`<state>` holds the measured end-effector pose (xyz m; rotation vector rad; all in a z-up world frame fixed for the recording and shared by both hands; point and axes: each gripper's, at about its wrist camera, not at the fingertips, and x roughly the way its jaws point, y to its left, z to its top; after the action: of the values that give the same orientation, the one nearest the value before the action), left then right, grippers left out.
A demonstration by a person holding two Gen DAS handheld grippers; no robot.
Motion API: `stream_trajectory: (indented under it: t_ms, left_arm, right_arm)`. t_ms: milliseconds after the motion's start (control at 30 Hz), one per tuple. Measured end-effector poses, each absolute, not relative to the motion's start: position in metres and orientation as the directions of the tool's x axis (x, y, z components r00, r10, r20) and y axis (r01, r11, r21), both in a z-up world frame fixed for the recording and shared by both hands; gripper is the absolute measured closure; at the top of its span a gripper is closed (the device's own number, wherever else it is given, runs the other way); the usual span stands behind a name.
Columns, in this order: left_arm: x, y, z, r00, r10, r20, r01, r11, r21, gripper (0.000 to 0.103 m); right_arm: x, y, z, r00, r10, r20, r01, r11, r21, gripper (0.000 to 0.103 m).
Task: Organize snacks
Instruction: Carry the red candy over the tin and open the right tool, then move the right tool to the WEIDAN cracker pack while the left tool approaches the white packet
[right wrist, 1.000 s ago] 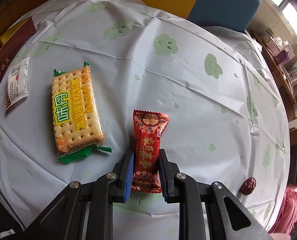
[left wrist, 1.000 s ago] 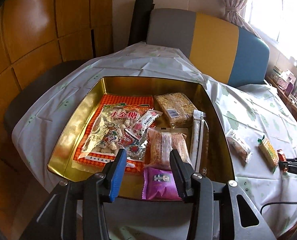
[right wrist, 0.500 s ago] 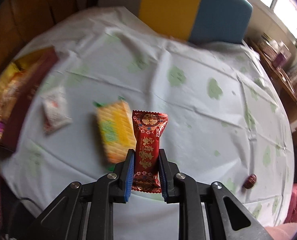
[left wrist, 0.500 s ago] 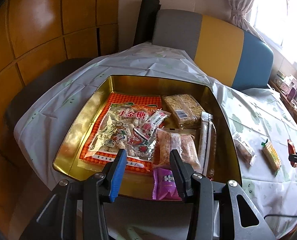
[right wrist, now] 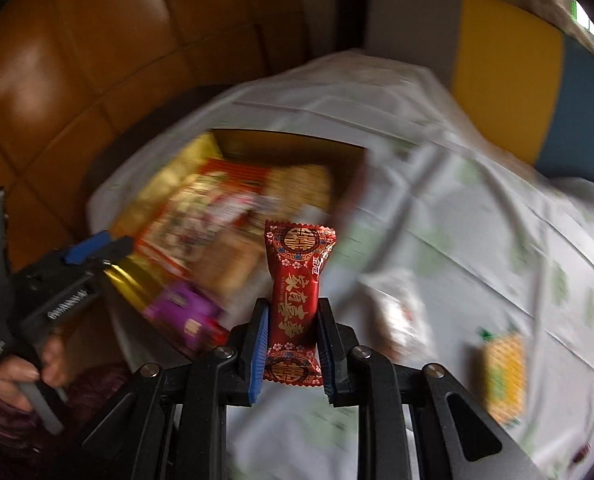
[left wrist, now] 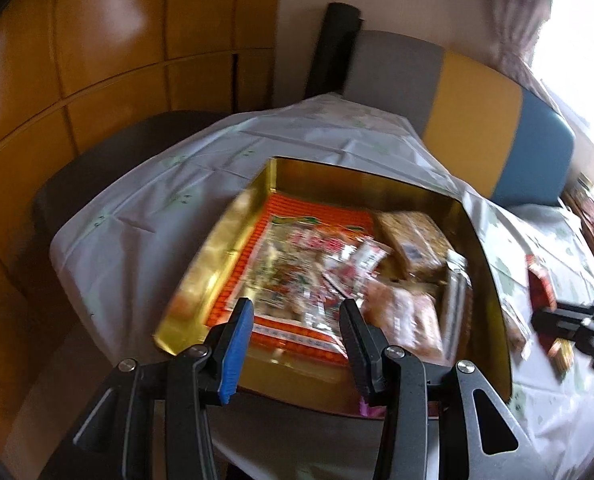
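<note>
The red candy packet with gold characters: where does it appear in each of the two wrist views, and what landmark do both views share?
Left wrist view: the red candy packet is a blurred red shape at the right edge, past the gold tin's right wall, ahead of the right gripper.
Right wrist view: centre, upright, clamped in that gripper.
Shared landmark: the gold tin holding snacks.

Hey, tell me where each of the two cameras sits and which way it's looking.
Left wrist view: on the left hand-held gripper, looking down over its open, empty jaws into the gold tin; the right hand-held gripper shows at the right edge.
Right wrist view: on the right hand-held gripper, shut on the red candy, looking across the table; the person's left hand shows with its gripper.
Shared: tin, red candy, both grippers, striped chair.
</note>
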<state>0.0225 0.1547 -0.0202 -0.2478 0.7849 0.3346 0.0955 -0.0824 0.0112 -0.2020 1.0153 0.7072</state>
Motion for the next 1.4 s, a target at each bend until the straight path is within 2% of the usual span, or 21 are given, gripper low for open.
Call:
stream_trajectory:
  t_ms: [167, 233, 500, 667, 1000, 1400]
  left_arm:
    - [0.021, 0.168, -0.023, 0.649, 0.213, -0.73, -0.414, 0.904, -0.105, 0.058]
    - [0.022, 0.167, -0.025, 0.648, 0.21, -0.732, -0.411, 0.906, -0.104, 0.058]
    - [0.023, 0.158, -0.028, 0.646, 0.2, -0.736, -0.385, 0.919, -0.088, 0.058]
    - [0.024, 0.151, -0.026, 0.653, 0.193, -0.733, -0.363, 0.929, -0.078, 0.058]
    - [0.026, 0.123, -0.021, 0.665, 0.159, -0.73, -0.283, 0.958, -0.05, 0.058]
    - [0.033, 0.086, -0.016, 0.67, 0.125, -0.732, -0.186, 0.983, -0.002, 0.058]
  right_arm:
    - [0.094, -0.04, -0.008, 0.262, 0.455, -0.851, -0.664, 0.725, 0.183, 0.077]
    - [0.097, -0.036, -0.02, 0.25, 0.43, -0.868, -0.658, 0.733, 0.173, 0.071]
    - [0.097, -0.056, -0.02, 0.272, 0.432, -0.86, -0.614, 0.766, 0.19, 0.07]
    - [0.095, -0.085, -0.011, 0.33, 0.43, -0.84, -0.575, 0.798, 0.182, 0.07]
    - [0.107, -0.179, -0.015, 0.415, 0.317, -0.853, -0.417, 0.899, 0.131, 0.07]
    - [0.127, -0.263, -0.018, 0.451, 0.203, -0.869, -0.28, 0.957, 0.079, 0.064]
